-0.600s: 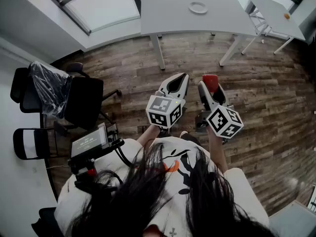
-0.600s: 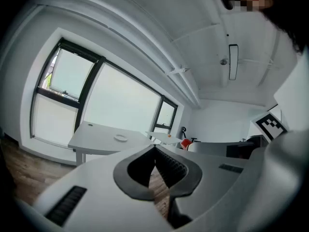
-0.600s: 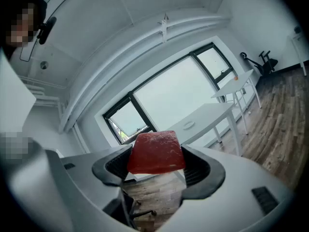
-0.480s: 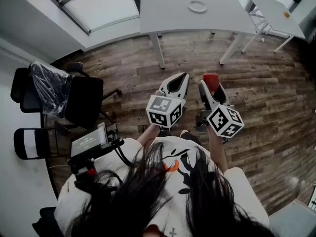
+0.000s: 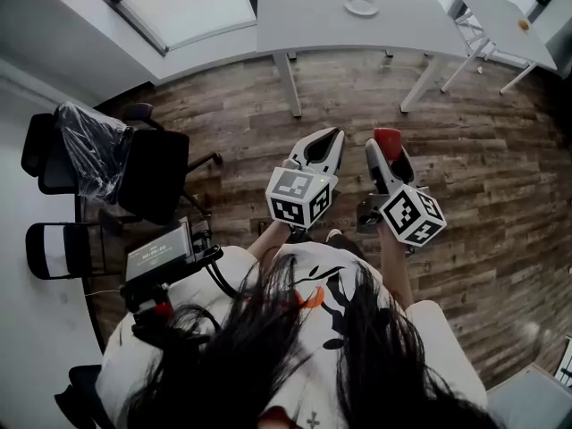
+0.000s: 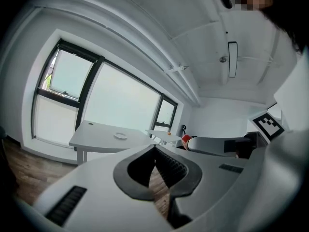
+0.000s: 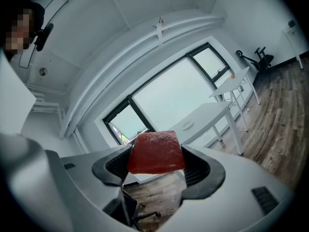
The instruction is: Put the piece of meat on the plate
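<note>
Right gripper [image 5: 388, 148] near level, clamping meat [image 7: 155, 152].

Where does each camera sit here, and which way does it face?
Head view: on the person's head, facing steeply down at the wooden floor; shows hair, shirt, the left hand-held gripper and right hand-held gripper.
Left gripper view: on the left hand-held gripper, facing along its closed jaws toward the windows; the right hand-held gripper shows at right.
Right gripper view: on the right hand-held gripper, facing along jaws clamped on the piece of meat.
Shared: all three show the white table and plate.
</note>
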Tool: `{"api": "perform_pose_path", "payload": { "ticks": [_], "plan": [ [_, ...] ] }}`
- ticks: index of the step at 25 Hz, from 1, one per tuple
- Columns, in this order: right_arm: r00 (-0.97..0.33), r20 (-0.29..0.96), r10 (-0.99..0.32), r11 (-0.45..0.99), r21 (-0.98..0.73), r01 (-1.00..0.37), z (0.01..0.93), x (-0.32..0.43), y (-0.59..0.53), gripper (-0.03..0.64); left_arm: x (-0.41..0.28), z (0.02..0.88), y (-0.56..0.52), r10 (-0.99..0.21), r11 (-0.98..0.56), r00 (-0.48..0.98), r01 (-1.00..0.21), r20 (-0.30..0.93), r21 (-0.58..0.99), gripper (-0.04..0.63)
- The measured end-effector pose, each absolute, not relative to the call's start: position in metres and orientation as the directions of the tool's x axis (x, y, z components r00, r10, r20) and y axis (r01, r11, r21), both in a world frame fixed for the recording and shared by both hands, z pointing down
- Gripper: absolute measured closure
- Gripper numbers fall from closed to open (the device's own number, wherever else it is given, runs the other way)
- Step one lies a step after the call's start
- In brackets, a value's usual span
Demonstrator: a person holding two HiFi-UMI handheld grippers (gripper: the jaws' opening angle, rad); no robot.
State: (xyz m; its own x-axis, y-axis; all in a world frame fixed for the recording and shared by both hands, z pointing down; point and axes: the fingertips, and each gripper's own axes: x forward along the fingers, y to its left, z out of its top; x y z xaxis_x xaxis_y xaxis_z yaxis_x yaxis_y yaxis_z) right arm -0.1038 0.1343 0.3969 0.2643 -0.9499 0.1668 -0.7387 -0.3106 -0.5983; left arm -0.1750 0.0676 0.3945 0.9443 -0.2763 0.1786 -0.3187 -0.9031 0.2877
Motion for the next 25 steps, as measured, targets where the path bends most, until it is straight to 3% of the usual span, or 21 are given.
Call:
{"api": "perform_pose_path", "payload": {
  "ticks": [20,25],
  "plan": [
    [0.200,0.172,-0.965,-0.263,-0.598,-0.757,0.412,-0.080,0.194,0.304,-0.161,0.413,0.135,-0.337,-0.885,0.918,-0.385,0.208,0.263,0.589],
    [0.197,0.194,-0.961,-0.276,-0.620,-0.734,0.423,-0.051,0.174,0.303,-0.135,0.419,0.110,-0.343,-0.881,0.908,-0.400,0.240,0.255,0.589]
  ]
}}
